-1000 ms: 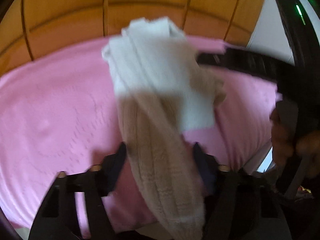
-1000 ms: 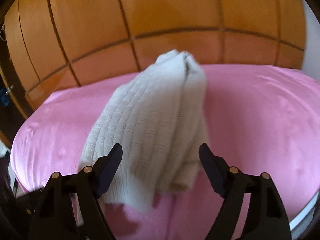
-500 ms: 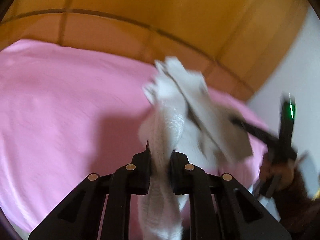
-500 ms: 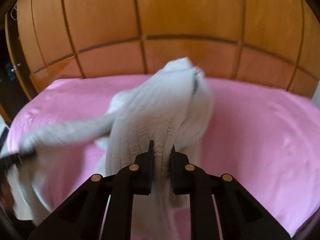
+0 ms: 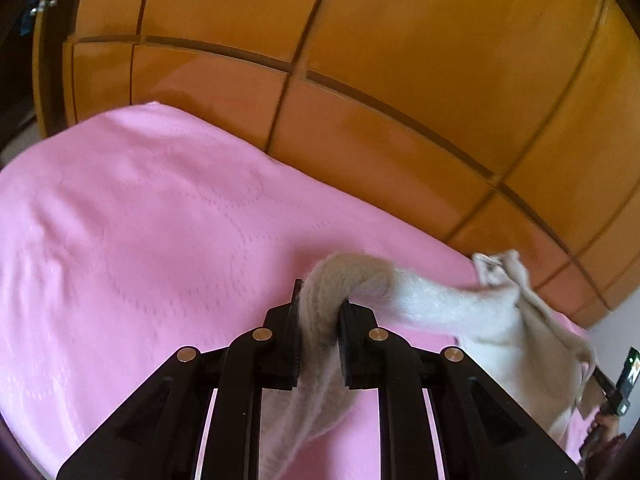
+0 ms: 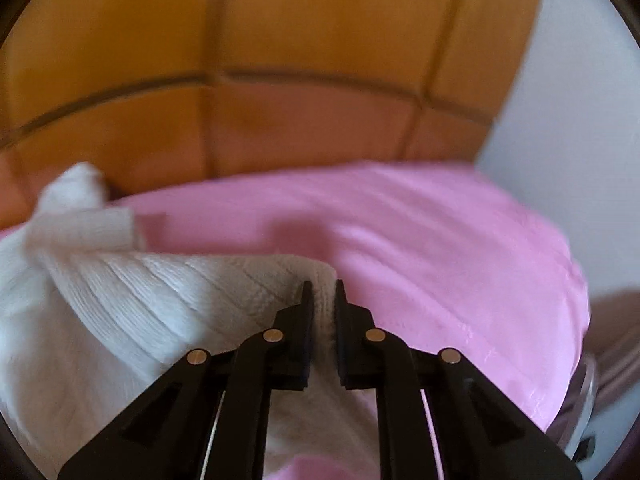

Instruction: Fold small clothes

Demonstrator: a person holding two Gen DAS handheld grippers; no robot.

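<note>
You are stretching the cream ribbed knit garment [image 5: 432, 304] above the pink quilted bedspread [image 5: 140, 220], its long axis running between your hands. The left gripper [image 5: 319, 312] is pinching one bunched end, the right gripper [image 6: 321, 312] clamping the other.
</note>
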